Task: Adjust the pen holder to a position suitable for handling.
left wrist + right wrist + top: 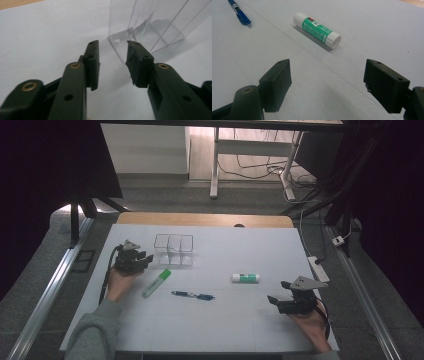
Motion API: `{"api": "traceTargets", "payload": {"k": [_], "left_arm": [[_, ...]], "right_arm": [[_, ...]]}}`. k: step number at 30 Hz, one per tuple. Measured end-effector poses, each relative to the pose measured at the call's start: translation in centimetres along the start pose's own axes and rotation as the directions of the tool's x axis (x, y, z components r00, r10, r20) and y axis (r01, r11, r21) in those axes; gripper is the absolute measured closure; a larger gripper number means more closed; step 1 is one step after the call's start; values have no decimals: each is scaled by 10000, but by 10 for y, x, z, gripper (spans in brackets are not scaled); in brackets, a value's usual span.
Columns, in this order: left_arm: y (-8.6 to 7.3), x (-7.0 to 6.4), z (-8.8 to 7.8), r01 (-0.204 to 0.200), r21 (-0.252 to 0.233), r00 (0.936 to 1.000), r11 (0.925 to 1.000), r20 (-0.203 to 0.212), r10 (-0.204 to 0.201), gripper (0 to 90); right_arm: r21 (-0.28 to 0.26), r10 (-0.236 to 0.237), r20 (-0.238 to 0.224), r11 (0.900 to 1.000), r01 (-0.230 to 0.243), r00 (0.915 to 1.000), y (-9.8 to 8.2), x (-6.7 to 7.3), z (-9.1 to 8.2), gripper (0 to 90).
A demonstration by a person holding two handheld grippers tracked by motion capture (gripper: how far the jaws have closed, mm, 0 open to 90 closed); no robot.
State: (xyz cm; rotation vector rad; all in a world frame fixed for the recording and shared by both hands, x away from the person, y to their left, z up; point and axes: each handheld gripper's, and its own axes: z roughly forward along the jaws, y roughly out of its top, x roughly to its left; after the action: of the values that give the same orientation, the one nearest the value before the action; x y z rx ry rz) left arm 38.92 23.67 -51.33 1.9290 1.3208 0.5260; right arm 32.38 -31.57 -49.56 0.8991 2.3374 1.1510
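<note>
**A:** ok, going left to right. The left gripper (134, 261) sits at the far left of the desk (225, 320), just beside the clear plastic organizer (174, 250). That box is see-through, split into compartments by thin walls, and every compartment I can see into looks empty. From the left gripper view, the jaws are partly spread with nothing between them, and one bottom corner of the organizer (147, 27) sits right past the tips. Can't tell if the right tip touches it.

**B:** and the loose stuff?

**A:** Just in front of the organizer lies a green highlighter (156, 282), tilted. Next comes a blue pen (193, 295), lying nearly flat across, then a glue stick (245, 278) on its side, white with a green label and a white cap.

**B:** right side?

**A:** The right gripper (285, 302) is near the right edge, jaws spread wide, holding nothing. In the right gripper view the glue stick (317, 30) is ahead of it, well apart, with the pen (239, 13) farther off.
</note>
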Motion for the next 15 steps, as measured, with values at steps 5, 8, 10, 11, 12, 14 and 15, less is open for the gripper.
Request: {"api": "traceTargets", "payload": {"k": [5, 8, 10, 11, 12, 14, 15], "left_arm": [[4, 1, 6, -110, 85, 9999, 9999, 102, 109, 785], [7, 1, 9, -259, 118, 9996, 9996, 109, 258, 876], [8, 1, 12, -342, 187, 9993, 9992, 137, 340, 886], [8, 1, 12, -342, 187, 9993, 9992, 137, 340, 887], [8, 2, 13, -306, 194, 9994, 9993, 182, 302, 888], [9, 2, 15, -321, 205, 9994, 9993, 151, 317, 888], [9, 2, 15, -321, 205, 9994, 9993, 151, 317, 889]], "right_arm": [[-18, 39, -17, 10000, -39, 10000, -1, -1, 0, 218], [24, 13, -14, 10000, -13, 10000, -1, -1, 0, 219], [26, 21, -14, 10000, -20, 10000, -1, -1, 0, 220], [26, 21, -14, 10000, -20, 10000, -1, -1, 0, 220], [23, 3, -5, 10000, -3, 10000, -1, -1, 0, 220], [23, 15, -13, 10000, -15, 10000, -1, -1, 0, 220], [22, 5, -12, 10000, -5, 10000, -1, -1, 0, 220]]}}
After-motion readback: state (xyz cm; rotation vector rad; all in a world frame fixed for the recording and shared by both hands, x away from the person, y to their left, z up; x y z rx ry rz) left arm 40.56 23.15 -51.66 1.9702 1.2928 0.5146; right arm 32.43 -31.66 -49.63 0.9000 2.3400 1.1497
